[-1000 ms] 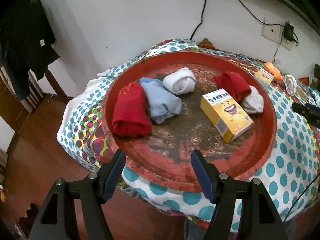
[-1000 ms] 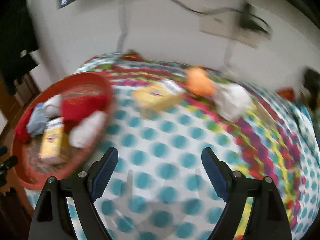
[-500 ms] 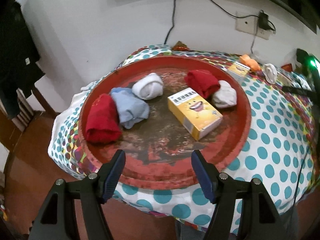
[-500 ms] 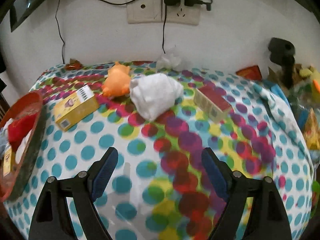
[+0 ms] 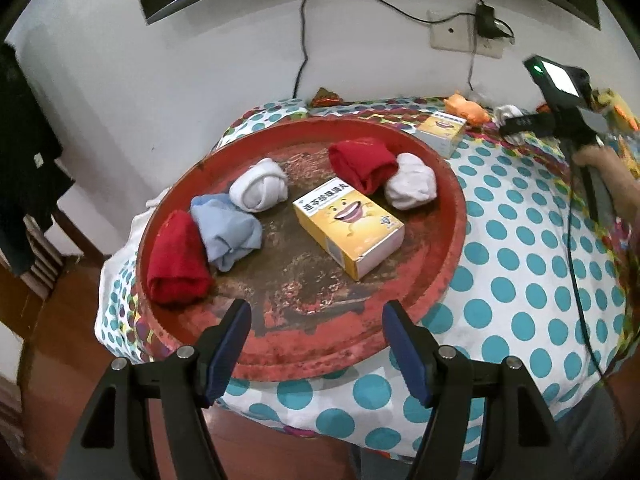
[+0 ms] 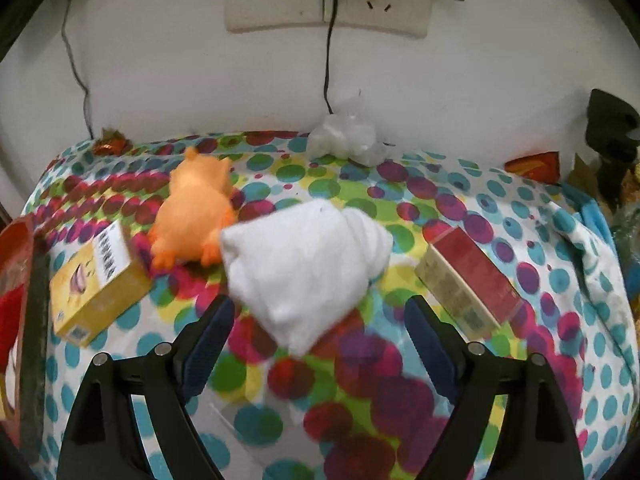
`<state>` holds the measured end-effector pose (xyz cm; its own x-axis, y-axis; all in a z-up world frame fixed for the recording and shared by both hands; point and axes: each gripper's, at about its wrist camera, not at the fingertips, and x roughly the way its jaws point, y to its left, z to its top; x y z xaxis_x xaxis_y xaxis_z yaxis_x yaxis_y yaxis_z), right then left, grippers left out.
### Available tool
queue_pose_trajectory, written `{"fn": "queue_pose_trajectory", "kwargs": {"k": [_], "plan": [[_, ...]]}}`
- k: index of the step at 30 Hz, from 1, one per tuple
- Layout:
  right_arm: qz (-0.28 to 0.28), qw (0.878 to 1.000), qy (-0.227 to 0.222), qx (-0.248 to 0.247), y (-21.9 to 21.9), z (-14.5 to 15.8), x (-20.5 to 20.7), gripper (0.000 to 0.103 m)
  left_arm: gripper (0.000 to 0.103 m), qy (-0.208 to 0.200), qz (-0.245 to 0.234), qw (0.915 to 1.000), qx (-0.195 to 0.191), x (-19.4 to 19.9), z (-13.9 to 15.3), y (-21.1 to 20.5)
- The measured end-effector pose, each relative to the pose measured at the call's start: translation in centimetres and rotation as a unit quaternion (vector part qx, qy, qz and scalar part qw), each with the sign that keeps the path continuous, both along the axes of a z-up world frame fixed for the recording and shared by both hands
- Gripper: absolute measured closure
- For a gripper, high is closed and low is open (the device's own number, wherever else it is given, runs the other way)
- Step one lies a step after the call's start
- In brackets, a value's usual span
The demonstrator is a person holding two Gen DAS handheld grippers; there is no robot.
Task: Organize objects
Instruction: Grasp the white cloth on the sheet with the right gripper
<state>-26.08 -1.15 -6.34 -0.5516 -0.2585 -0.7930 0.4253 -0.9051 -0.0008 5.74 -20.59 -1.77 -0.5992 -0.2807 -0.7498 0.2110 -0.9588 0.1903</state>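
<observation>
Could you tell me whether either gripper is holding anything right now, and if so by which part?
Nothing is held. The left gripper hangs open over the red tray; the right gripper is open just short of the white sock bundle.

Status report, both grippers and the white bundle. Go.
Left gripper open, empty, over the red tray rim. Right gripper open, empty, just short of the white sock bundle. Orange toy touching the bundle's far left side; boxes flank it.

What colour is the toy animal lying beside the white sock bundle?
Orange. The toy shows best in the right wrist view, touching the white bundle.
</observation>
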Motion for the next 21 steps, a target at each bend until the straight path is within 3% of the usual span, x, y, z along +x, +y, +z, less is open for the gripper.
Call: {"fn": "queue_pose_trajectory", "kwargs": {"k": [7, 12, 21], "plan": [[0.019, 1.000, 0.009, 0.006, -1.2, -0.5, -1.4, 0.018, 0.033, 0.016, -0.046, 0.9987, 0.011, -0.5, 0.9, 1.4], [0.027, 1.000, 0.006, 0.011, -1.7, -0.9, -2.0, 0.021, 0.033, 0.006, -0.060, 0.9980, 0.021, -1.8, 0.9, 2.3], [0.032, 0.999, 0.002, -0.021, -0.6, -0.8, -1.7, 0.054, 0.033, -0.011, -0.083, 0.9964, 0.015, -3.7, 0.3, 4.6]]}}
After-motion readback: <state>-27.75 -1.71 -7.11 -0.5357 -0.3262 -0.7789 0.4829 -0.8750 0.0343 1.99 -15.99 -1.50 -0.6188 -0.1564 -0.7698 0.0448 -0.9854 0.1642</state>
